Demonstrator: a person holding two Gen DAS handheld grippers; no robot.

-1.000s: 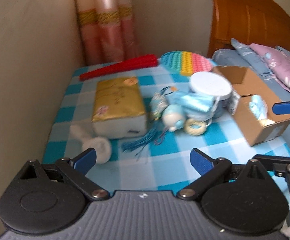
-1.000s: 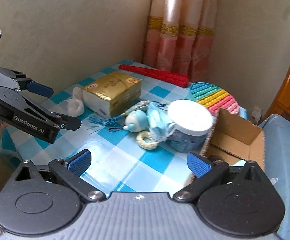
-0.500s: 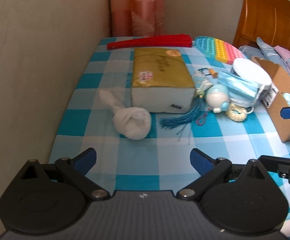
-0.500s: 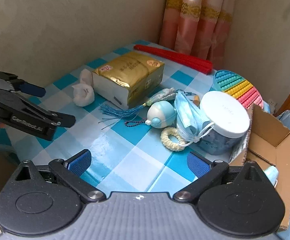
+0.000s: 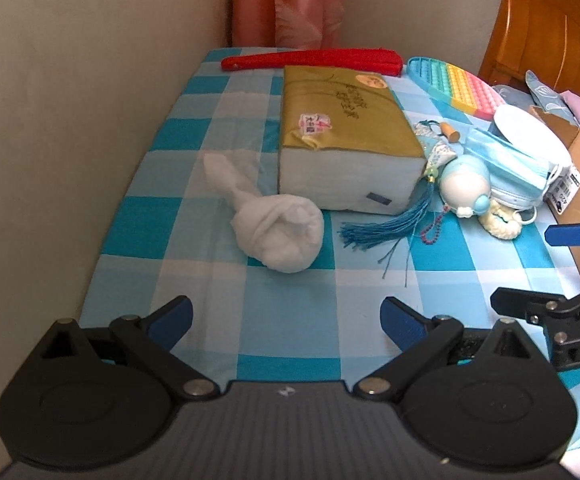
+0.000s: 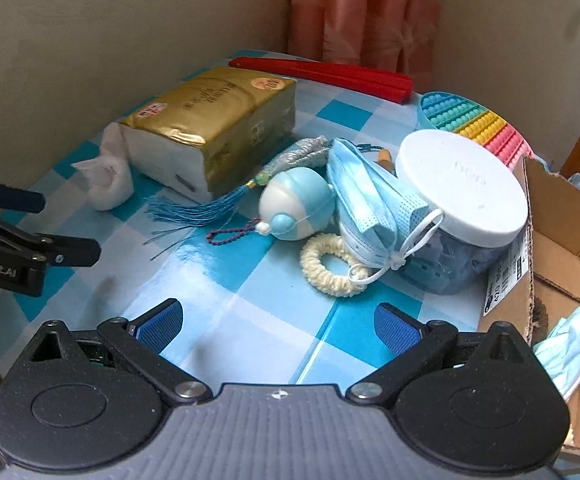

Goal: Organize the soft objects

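My left gripper (image 5: 285,316) has its jaws spread wide with nothing between them, hovering over the checked cloth. My right gripper (image 6: 277,322) is the same: jaws wide apart and empty.

Just ahead of the left jaws lies the white cloth bundle (image 5: 277,232), knotted into a ball with a twisted tail pointing toward the wall. Nothing stands between it and the jaws. Behind it and just beside it sits a gold tissue pack (image 5: 346,140), and a blue tassel (image 5: 382,224) trails out from the pack's right corner.

Ahead of the right jaws a cream hair tie (image 6: 332,266) lies touching a bunch of blue face masks (image 6: 370,196), which lean against a jar with a white lid (image 6: 460,188). A round blue-and-white toy (image 6: 296,204) sits just left of the masks. A cardboard box (image 6: 562,216) stands to the right, another mask (image 6: 570,352) inside it.

The surface (image 5: 290,292) carries a blue-and-white checked cloth. A red fan (image 5: 314,60) and a rainbow bubble mat (image 5: 458,88) lie at the far edge, beside beige walls and a pink curtain (image 5: 285,4).
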